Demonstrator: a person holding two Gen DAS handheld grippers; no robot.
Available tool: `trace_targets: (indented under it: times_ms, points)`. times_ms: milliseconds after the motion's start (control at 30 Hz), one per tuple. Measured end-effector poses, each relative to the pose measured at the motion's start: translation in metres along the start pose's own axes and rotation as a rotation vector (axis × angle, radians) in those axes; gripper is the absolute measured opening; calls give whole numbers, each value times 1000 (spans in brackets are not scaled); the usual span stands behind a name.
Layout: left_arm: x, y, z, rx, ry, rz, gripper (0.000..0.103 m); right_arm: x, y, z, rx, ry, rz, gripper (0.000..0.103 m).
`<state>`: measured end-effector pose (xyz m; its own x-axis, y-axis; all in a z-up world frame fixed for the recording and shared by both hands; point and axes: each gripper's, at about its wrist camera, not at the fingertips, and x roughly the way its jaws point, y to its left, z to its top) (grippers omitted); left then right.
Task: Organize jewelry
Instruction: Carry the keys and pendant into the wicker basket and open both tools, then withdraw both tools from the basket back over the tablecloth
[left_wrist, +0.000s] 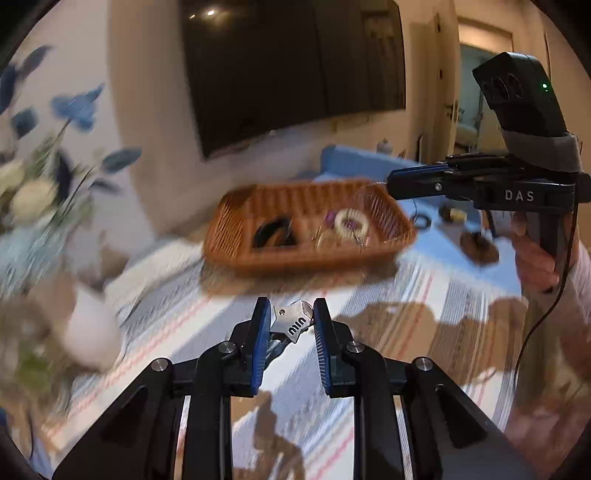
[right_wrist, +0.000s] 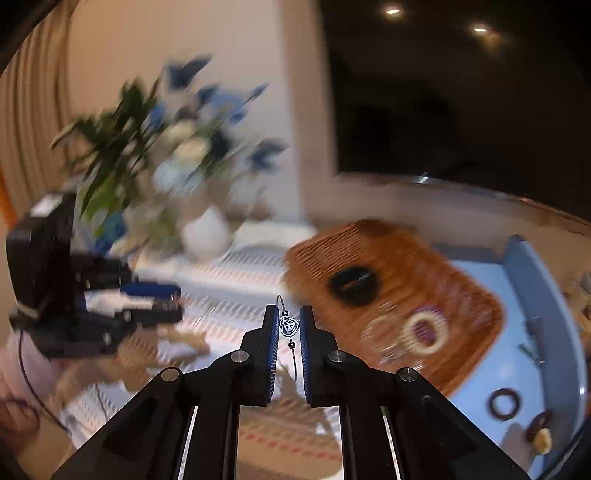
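Note:
My left gripper (left_wrist: 289, 320) is shut on a silver metal charm (left_wrist: 291, 320) and holds it above the striped cloth, short of the brown wicker basket (left_wrist: 236, 243). The basket holds a black round piece (left_wrist: 271, 232), a white ring with purple (left_wrist: 351, 223) and small blurred items. My right gripper (right_wrist: 289, 325) is shut on a thin wire necklace with a round silver pendant (right_wrist: 289, 326), left of the basket (right_wrist: 461, 295). The right gripper also shows in the left wrist view (left_wrist: 391, 184) over the basket's far right corner. The left gripper shows in the right wrist view (right_wrist: 173, 301).
A white vase (left_wrist: 92, 332) with blue and white flowers stands at the left. A blue tray (right_wrist: 546, 295) right of the basket holds a dark ring (right_wrist: 504, 404) and other small pieces. A striped cloth (left_wrist: 388, 332) covers the table. A dark screen hangs behind.

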<state>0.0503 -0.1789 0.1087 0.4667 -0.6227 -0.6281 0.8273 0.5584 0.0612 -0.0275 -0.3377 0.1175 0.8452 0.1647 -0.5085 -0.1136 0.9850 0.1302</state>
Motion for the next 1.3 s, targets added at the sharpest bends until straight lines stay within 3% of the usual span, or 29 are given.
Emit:
trace_targets:
  times_ms: [133, 333, 533, 733, 767, 800, 867, 1000, 1133, 1300]
  points:
    - [35, -2, 44, -37, -34, -51, 23, 2, -43, 20, 107, -41, -66, 11]
    - [109, 1, 88, -100, -9, -119, 23, 40, -99, 30, 260, -37, -141, 11]
    - [176, 10, 110, -158, 65, -137, 23, 80, -138, 20, 360, 9, -140, 11]
    - [199, 17, 117, -204, 82, -145, 23, 98, -154, 17, 407, 24, -134, 11]
    - [199, 18, 117, -215, 78, -156, 24, 97, -155, 18, 408, 19, -138, 13]
    - [197, 20, 117, -235, 75, -186, 34, 96, -156, 18, 412, 12, -137, 14]
    - [187, 24, 116, -266, 45, -220, 46, 93, -156, 17, 422, 7, -122, 15]
    - [160, 19, 114, -231, 26, -197, 49, 85, -150, 16, 421, 4, -125, 28]
    - [124, 15, 103, -196, 20, -137, 49, 71, -135, 18, 399, 1, -96, 28]
    - [62, 23, 68, -226, -15, -63, 49, 43, -90, 17, 315, -20, -59, 32]
